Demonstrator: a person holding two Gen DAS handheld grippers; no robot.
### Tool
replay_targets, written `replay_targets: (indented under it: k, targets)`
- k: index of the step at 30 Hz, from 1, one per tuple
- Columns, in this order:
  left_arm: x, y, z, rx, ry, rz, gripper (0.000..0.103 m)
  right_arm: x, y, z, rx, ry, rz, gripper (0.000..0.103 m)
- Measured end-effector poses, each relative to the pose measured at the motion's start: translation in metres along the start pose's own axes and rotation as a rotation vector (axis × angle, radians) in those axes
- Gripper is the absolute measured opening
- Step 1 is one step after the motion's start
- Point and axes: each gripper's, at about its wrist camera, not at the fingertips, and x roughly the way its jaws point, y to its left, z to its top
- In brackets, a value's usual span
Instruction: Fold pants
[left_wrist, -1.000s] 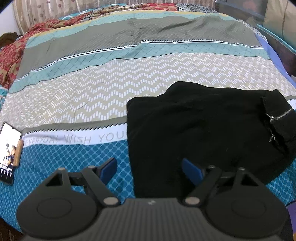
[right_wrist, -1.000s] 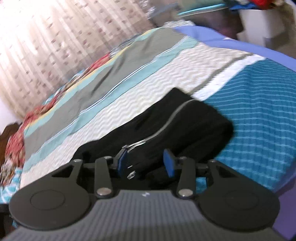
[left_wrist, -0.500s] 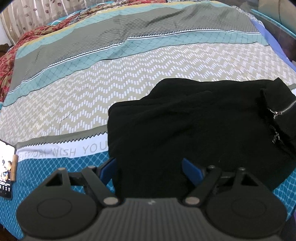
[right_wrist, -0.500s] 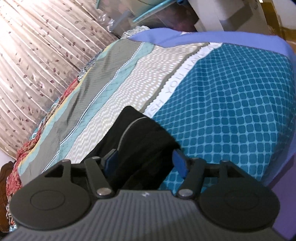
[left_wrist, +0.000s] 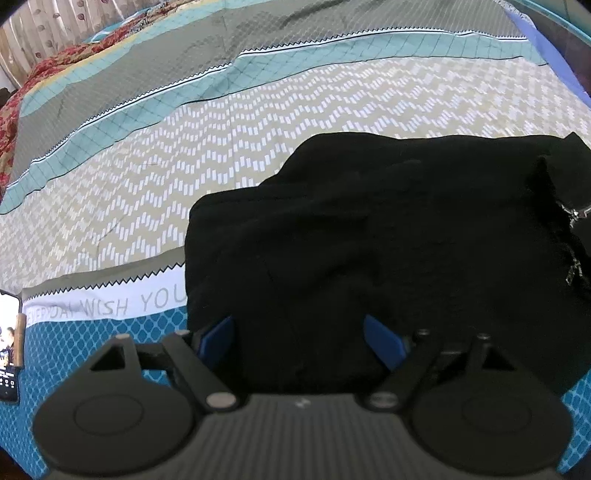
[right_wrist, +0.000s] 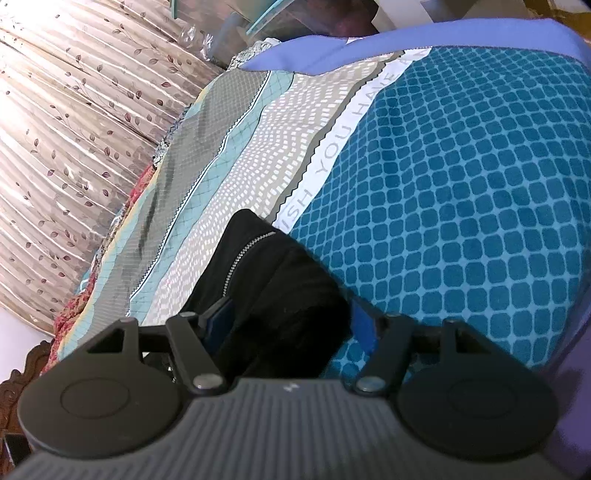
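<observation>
the left gripper (left_wrist: 298, 334) is held low and level, pointing forward, its blue-padded fingers (left_wrist: 216, 333) spread wide apart with nothing pinched between them. the right gripper (right_wrist: 289, 320) is rolled over to one side, so its view sits tilted; its fingers (right_wrist: 218, 316) are also spread wide, closed on nothing.

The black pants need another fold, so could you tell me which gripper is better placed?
Probably the left gripper: its open jaws straddle the near edge of the pants.
</observation>
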Motion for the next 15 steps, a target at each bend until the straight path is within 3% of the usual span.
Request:
replay_targets:
  k: [5, 11, 12, 13, 14, 15]
  targets:
    - [0.007, 0.004, 0.001, -0.011, 0.013, -0.006, 0.086, 0.003, 0.000, 0.003, 0.018, 0.003, 0.014, 0.074]
    - [-0.002, 0.013, 0.003, -0.042, 0.003, -0.052, 0.081, 0.014, 0.018, 0.001, -0.091, 0.006, -0.047, 0.073]
    - [-0.006, 0.015, 0.005, -0.050, -0.009, -0.063, 0.081, 0.017, 0.021, 0.001, -0.112, 0.005, -0.061, 0.069]
    - [-0.013, 0.018, 0.007, -0.060, -0.025, -0.076, 0.081, 0.019, 0.024, 0.000, -0.130, 0.007, -0.083, 0.050]
    - [-0.021, 0.020, 0.010, -0.070, -0.043, -0.092, 0.081, 0.020, 0.026, -0.001, -0.140, 0.017, -0.095, 0.025]
    - [-0.029, 0.022, 0.014, -0.076, -0.066, -0.112, 0.081, 0.018, 0.028, -0.003, -0.138, 0.018, -0.079, 0.024]
